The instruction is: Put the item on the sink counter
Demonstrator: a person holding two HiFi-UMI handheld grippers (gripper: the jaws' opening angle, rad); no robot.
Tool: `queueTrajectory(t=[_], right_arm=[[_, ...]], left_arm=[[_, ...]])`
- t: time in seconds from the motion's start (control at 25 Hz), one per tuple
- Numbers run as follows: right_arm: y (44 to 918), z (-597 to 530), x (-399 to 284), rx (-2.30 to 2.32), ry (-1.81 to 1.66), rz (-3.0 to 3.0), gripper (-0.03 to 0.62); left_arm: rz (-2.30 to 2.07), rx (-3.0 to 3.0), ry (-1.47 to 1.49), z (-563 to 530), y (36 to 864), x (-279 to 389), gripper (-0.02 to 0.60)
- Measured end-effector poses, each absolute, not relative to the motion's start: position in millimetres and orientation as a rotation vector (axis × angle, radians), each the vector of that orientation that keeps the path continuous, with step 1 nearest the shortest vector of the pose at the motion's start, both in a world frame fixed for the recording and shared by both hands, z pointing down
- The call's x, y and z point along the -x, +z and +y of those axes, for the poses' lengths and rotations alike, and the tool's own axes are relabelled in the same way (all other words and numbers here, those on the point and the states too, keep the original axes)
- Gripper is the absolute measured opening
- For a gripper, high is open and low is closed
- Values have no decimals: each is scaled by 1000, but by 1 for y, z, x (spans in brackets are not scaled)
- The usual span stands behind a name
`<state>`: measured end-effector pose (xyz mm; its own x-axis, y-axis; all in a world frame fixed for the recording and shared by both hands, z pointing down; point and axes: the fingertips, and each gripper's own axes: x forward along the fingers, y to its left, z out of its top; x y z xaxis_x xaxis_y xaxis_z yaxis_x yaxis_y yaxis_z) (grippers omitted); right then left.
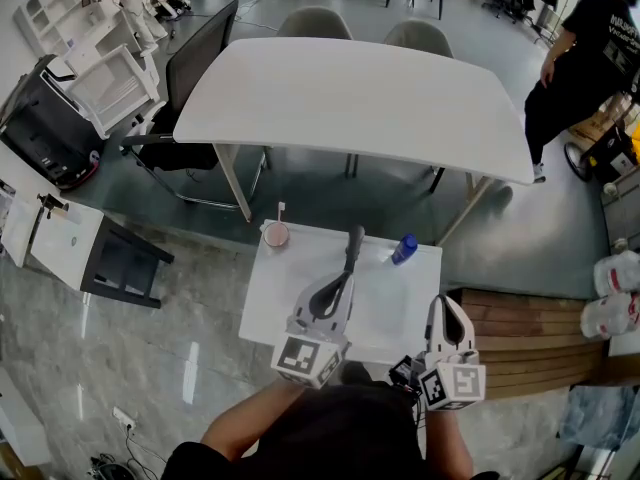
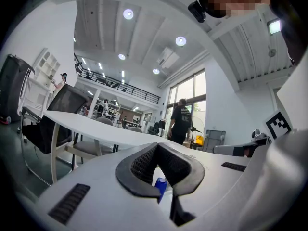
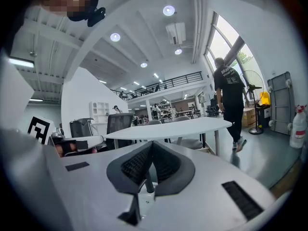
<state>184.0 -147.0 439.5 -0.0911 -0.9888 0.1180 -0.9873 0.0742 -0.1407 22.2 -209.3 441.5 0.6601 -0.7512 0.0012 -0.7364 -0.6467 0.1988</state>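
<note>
On the small white table (image 1: 280, 303) stand a pink cup with a toothbrush (image 1: 276, 234) and a blue bottle (image 1: 404, 249). A slim dark item (image 1: 353, 250) lies just beyond my left gripper (image 1: 346, 278); whether they touch I cannot tell. In the left gripper view that gripper (image 2: 156, 147) has its jaws closed together with nothing between the pads, and the blue bottle (image 2: 161, 186) shows below them. My right gripper (image 1: 445, 304) hovers over the table's right edge. Its jaws (image 3: 150, 143) are shut, and a thin dark rod (image 3: 148, 181) shows beneath them.
A large white table (image 1: 350, 98) with chairs (image 1: 195, 58) stands beyond the small one. A person (image 1: 590, 58) is at the far right. Wooden planks (image 1: 530, 338) and white jugs (image 1: 615, 288) lie to the right, and a black case (image 1: 45, 128) sits at the left.
</note>
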Motion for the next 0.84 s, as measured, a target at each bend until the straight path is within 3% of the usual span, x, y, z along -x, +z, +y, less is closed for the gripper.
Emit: queueTrajectory(t=[0.84], right_arm=[[440,-146,-185,2106,-292,2308,9]], left_arm=[[-1231,-2747,-122,-207,438,-25,15]])
